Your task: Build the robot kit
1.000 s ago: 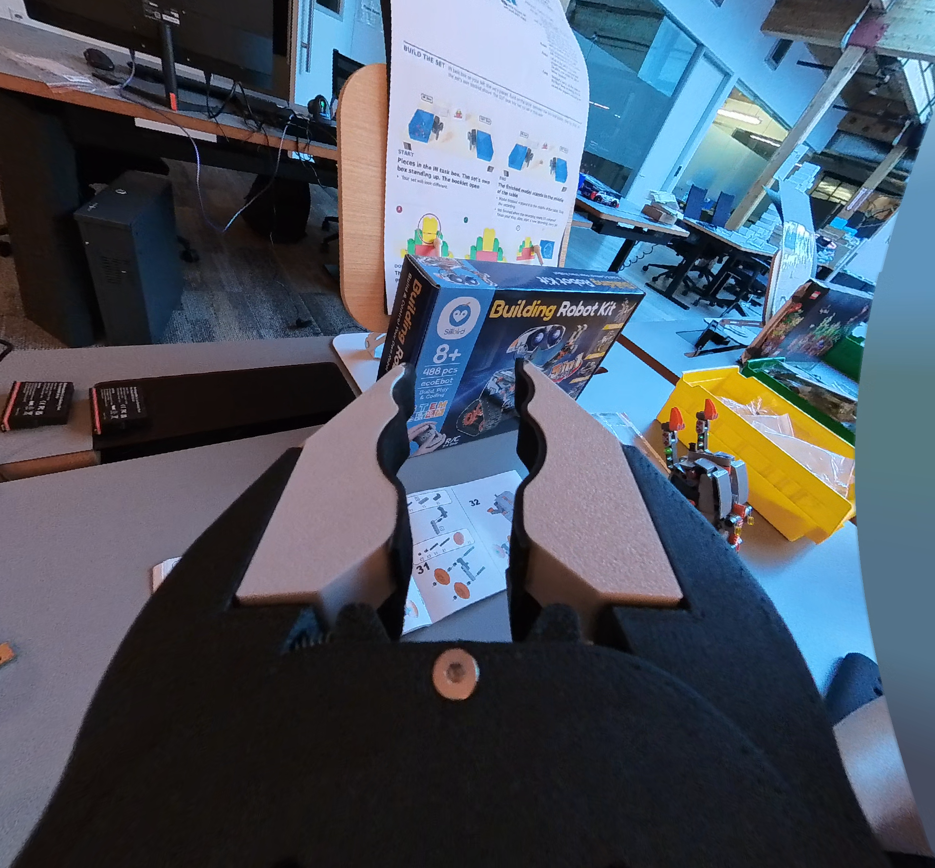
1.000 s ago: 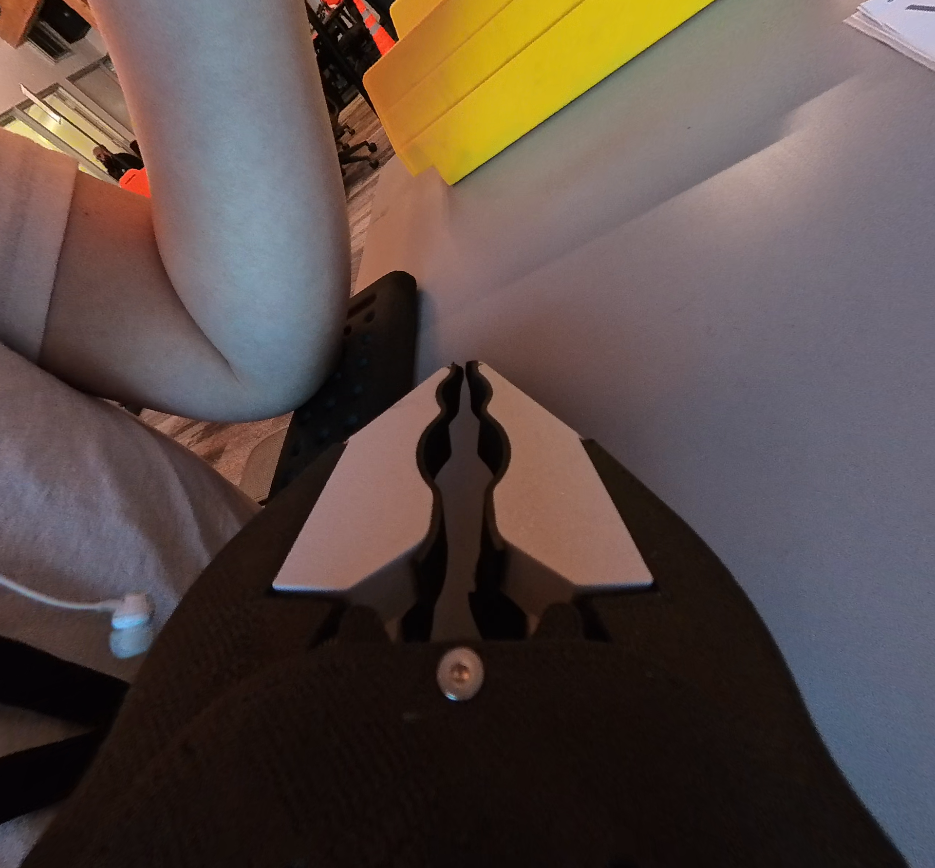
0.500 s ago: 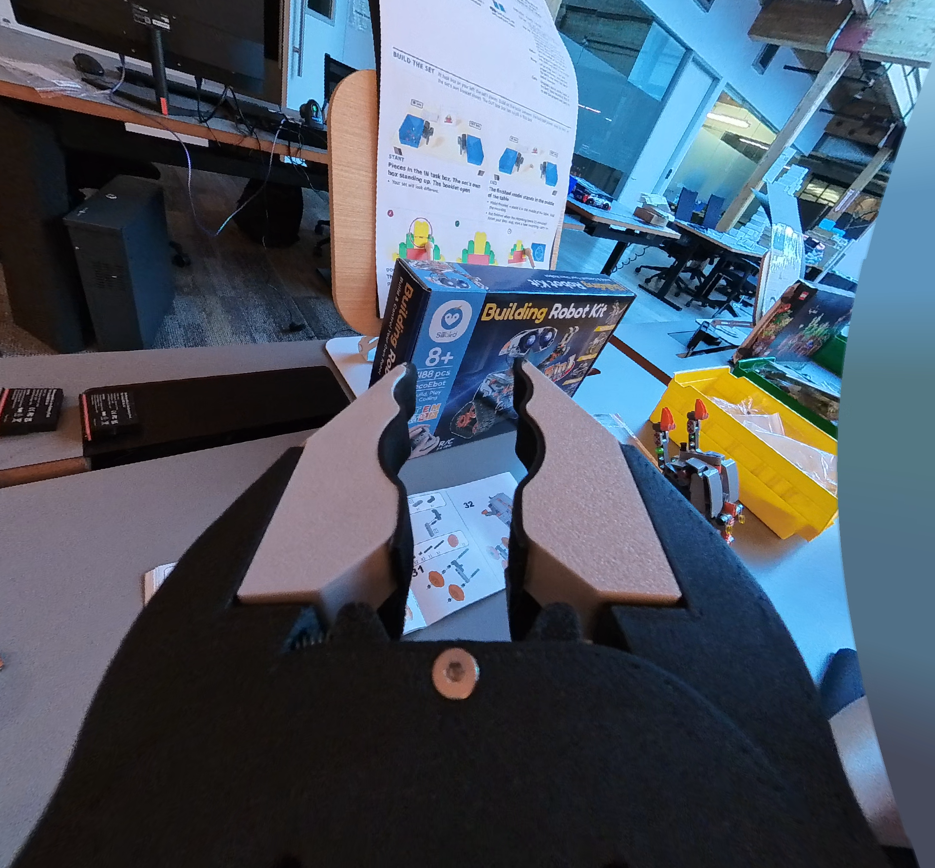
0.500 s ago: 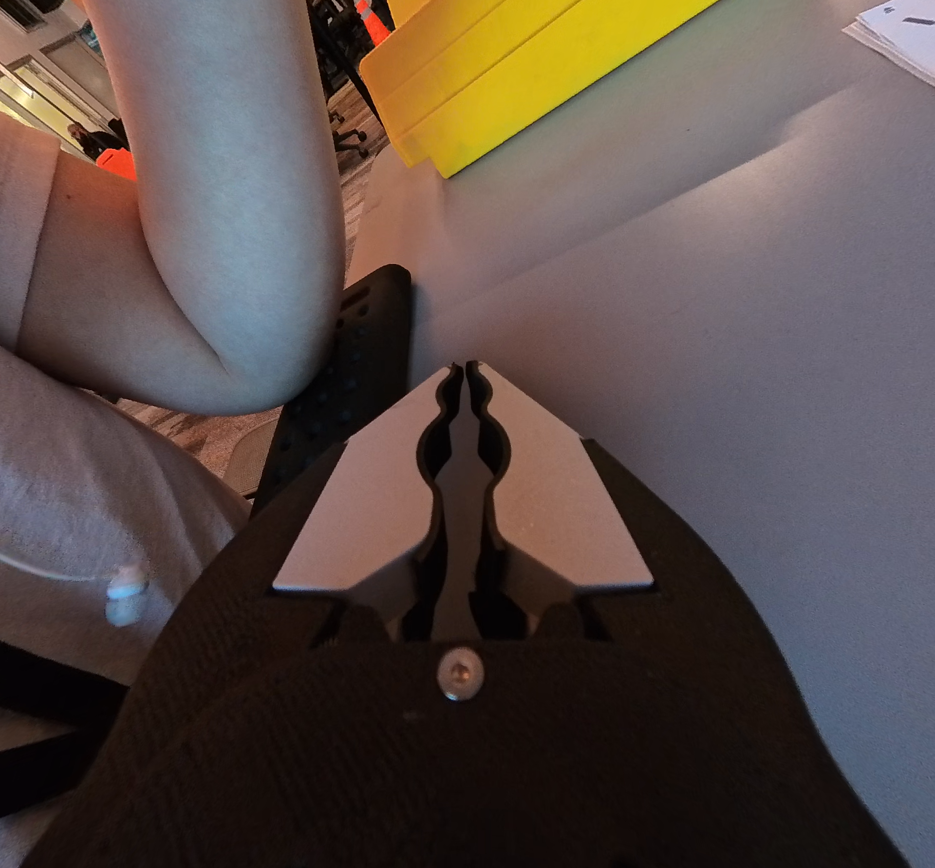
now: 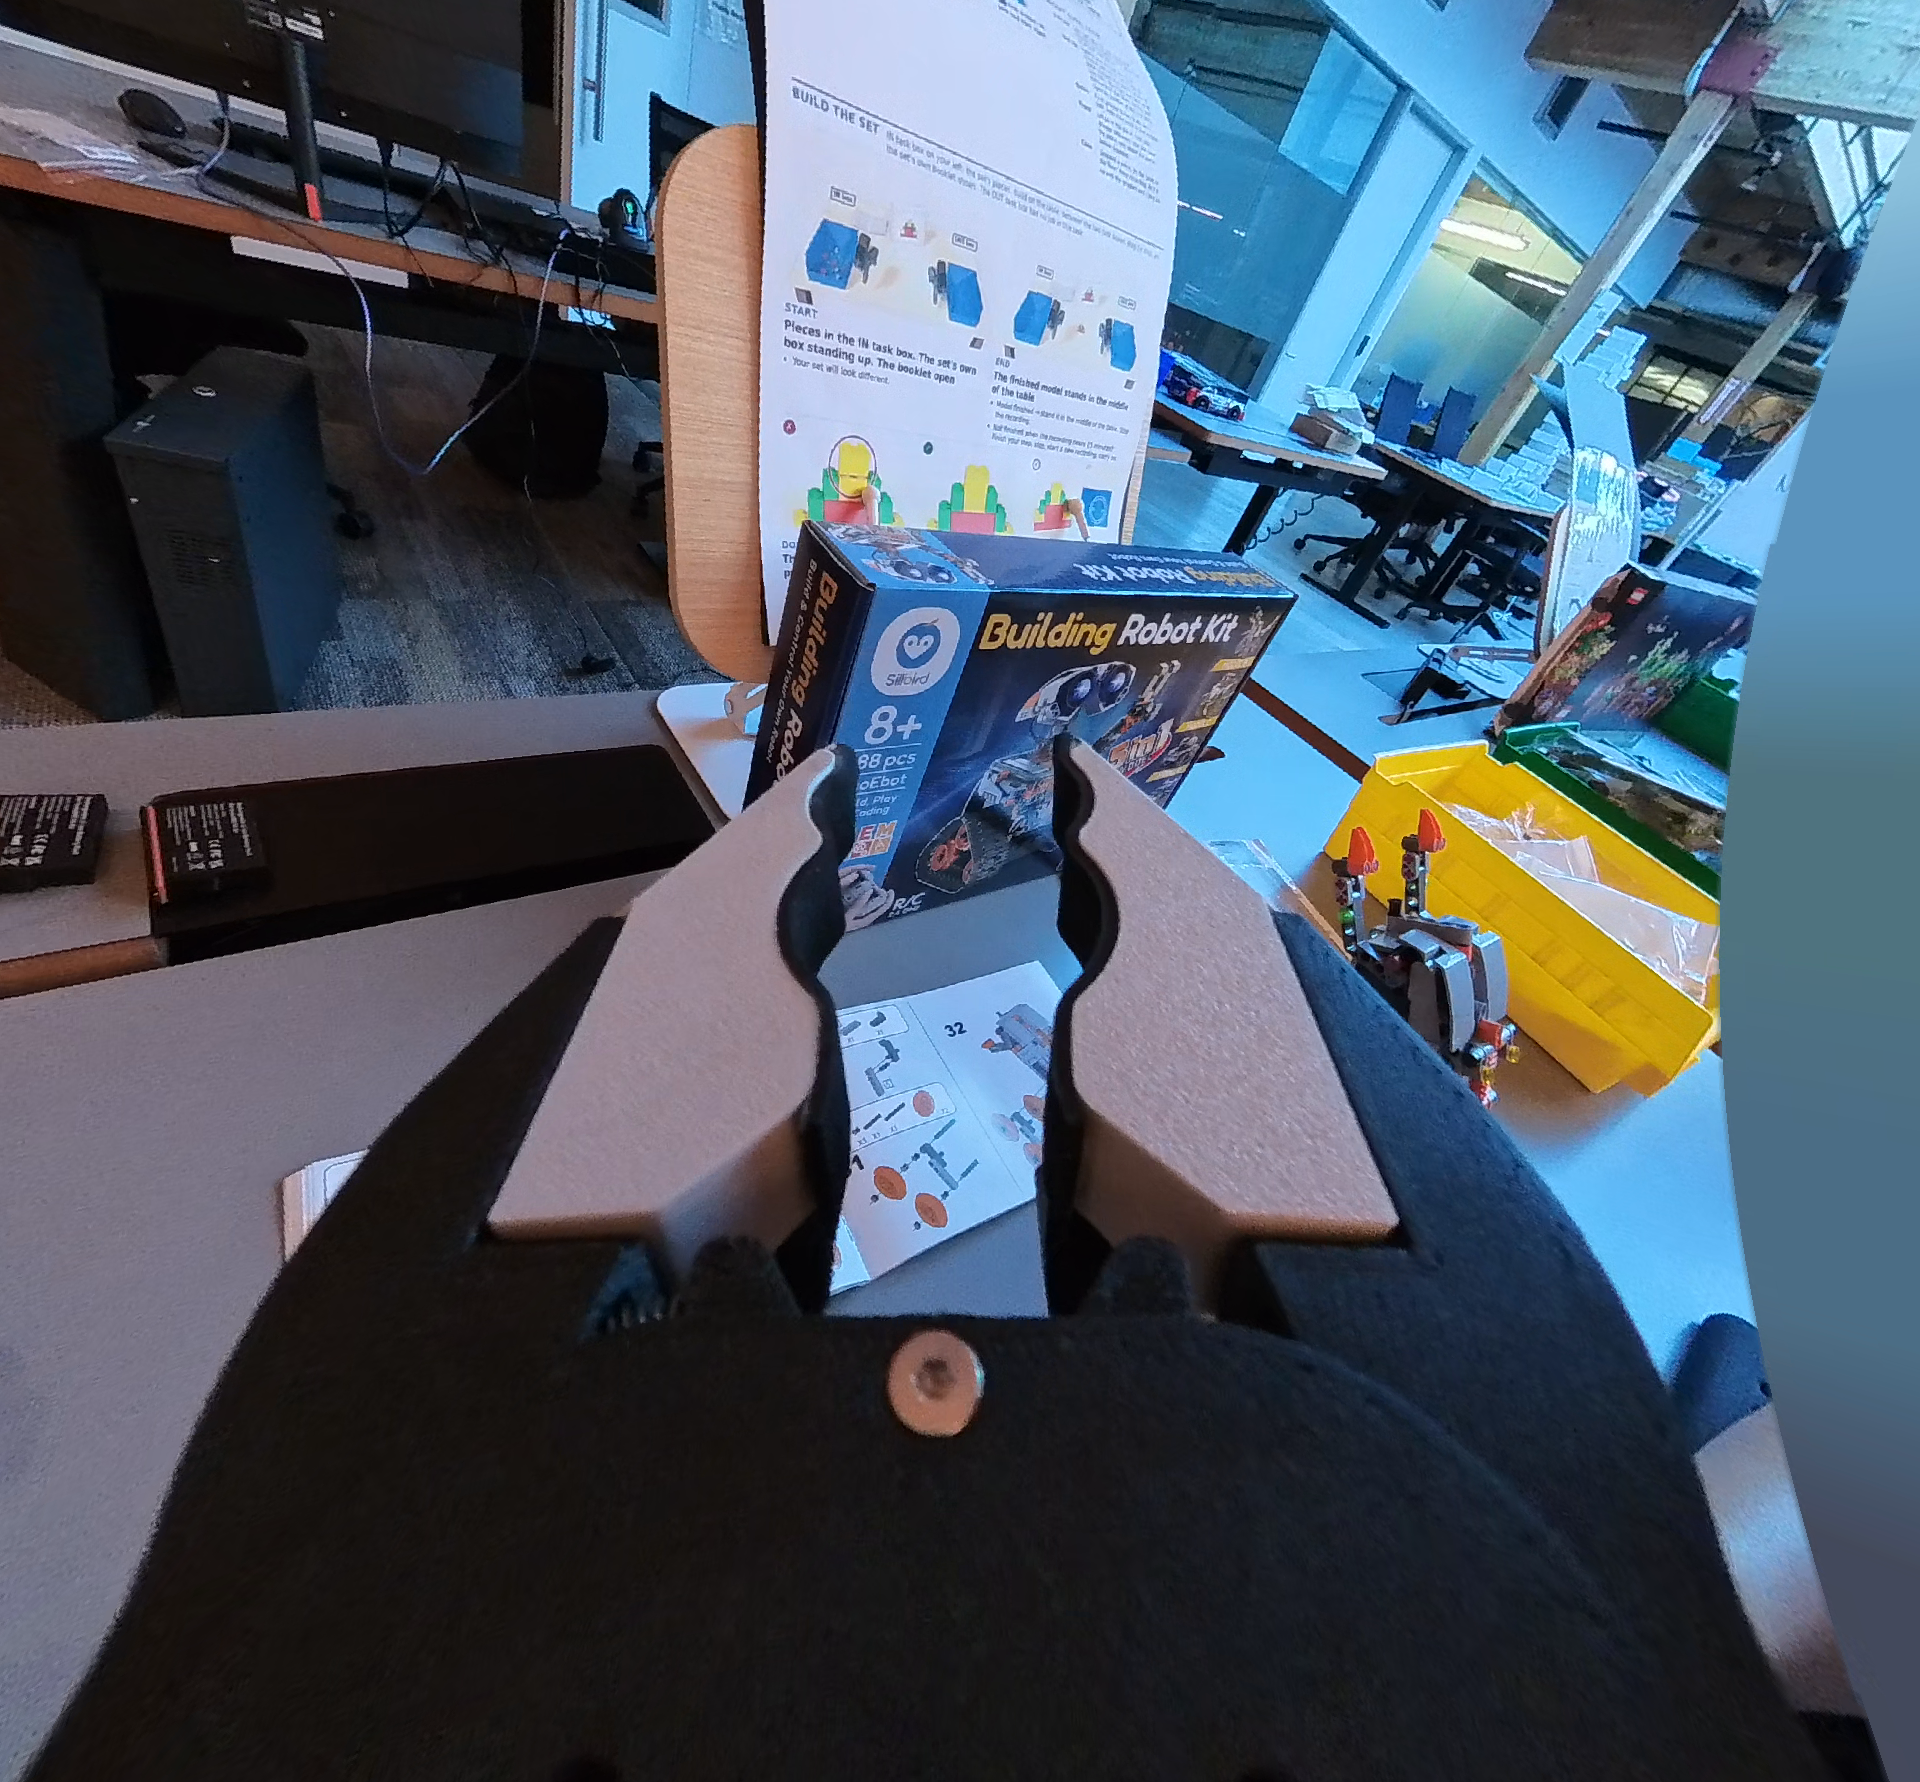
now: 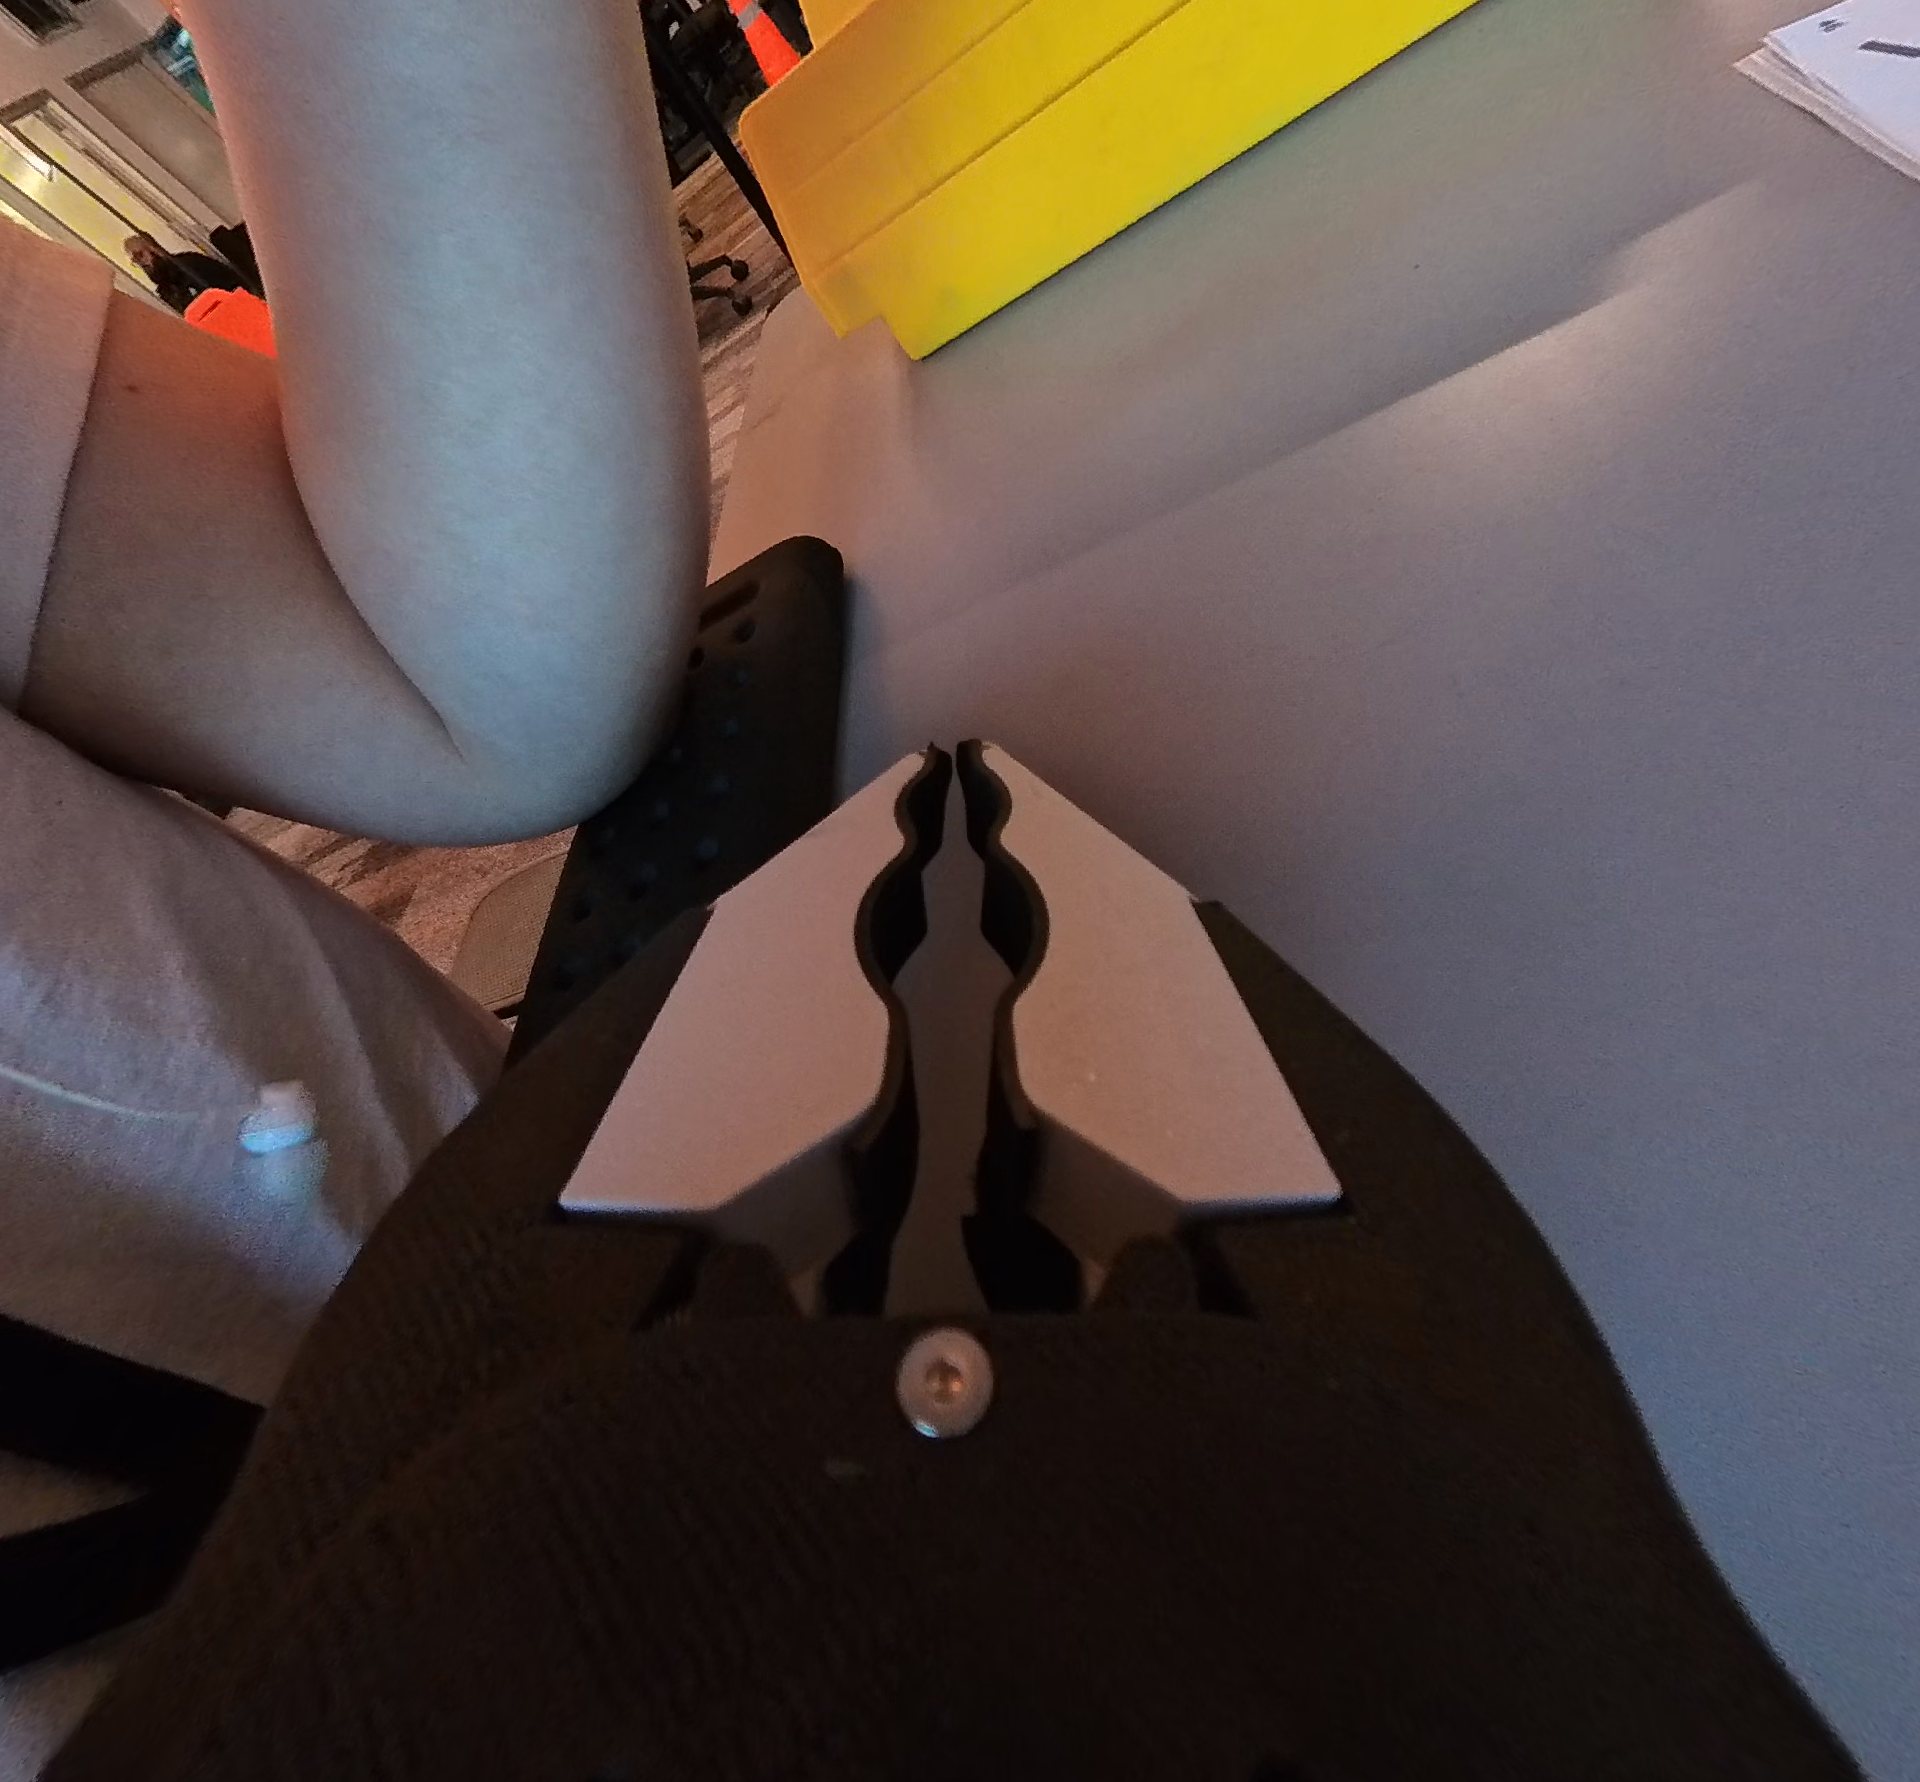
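My left gripper [image 5: 948,758] is open and empty, held above the grey table [image 5: 208,1088]. It points at a dark blue robot kit box [image 5: 1039,683] that stands upright. An open instruction booklet [image 5: 951,1098] lies flat under the fingers. A small grey and orange brick robot [image 5: 1429,963] stands to the right, beside a yellow bin [image 5: 1558,943]. My right gripper [image 6: 956,747] is shut and empty, low over the grey table [image 6: 1455,693] near its edge. A person's bare elbow [image 6: 468,485] is close on its left.
A tall printed sheet [image 5: 966,257] leans on a wooden chair back [image 5: 707,382] behind the box. Black packs [image 5: 203,849] lie at left. A green bin [image 5: 1621,787] and another box [image 5: 1631,652] stand at far right. The right wrist view shows the yellow bin [image 6: 1143,101], paper [image 6: 1849,59] and a black perforated chair arm [image 6: 707,797]. The left gripper's tips are roughly 30 cm from the right gripper's.
The left gripper has drifted slightly, so the box and booklet sit a little lower left in view. The elbow has shifted a little in the right wrist view. Both jaws are unchanged.
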A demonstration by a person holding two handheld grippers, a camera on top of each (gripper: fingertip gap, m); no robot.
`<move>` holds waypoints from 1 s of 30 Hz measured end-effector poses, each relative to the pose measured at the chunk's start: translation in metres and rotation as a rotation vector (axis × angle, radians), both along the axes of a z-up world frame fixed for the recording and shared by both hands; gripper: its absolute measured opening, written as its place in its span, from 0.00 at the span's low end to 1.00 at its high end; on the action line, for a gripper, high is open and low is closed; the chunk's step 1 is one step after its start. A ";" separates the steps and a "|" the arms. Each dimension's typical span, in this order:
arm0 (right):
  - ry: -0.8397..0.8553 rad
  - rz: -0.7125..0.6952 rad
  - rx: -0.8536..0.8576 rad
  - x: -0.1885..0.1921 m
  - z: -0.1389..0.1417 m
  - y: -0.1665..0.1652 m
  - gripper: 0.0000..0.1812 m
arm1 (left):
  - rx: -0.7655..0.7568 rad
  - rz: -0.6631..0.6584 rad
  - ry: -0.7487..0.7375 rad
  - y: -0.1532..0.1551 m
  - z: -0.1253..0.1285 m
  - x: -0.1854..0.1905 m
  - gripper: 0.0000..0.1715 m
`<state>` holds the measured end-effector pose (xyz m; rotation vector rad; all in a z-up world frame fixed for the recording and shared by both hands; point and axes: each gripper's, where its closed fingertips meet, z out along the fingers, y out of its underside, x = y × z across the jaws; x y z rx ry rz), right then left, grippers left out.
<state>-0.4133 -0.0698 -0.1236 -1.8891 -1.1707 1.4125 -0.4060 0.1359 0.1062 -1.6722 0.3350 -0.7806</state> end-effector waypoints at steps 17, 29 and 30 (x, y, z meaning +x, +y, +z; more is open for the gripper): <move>-0.008 0.003 0.017 0.000 -0.001 -0.001 0.01 | -0.005 -0.013 -0.001 -0.001 -0.001 0.003 0.21; -0.038 0.021 0.071 -0.001 -0.004 -0.006 0.01 | 0.002 -0.027 -0.013 -0.004 0.002 0.005 0.21; -0.044 0.025 0.082 -0.001 -0.004 -0.007 0.01 | 0.001 -0.032 -0.011 -0.005 0.003 0.007 0.21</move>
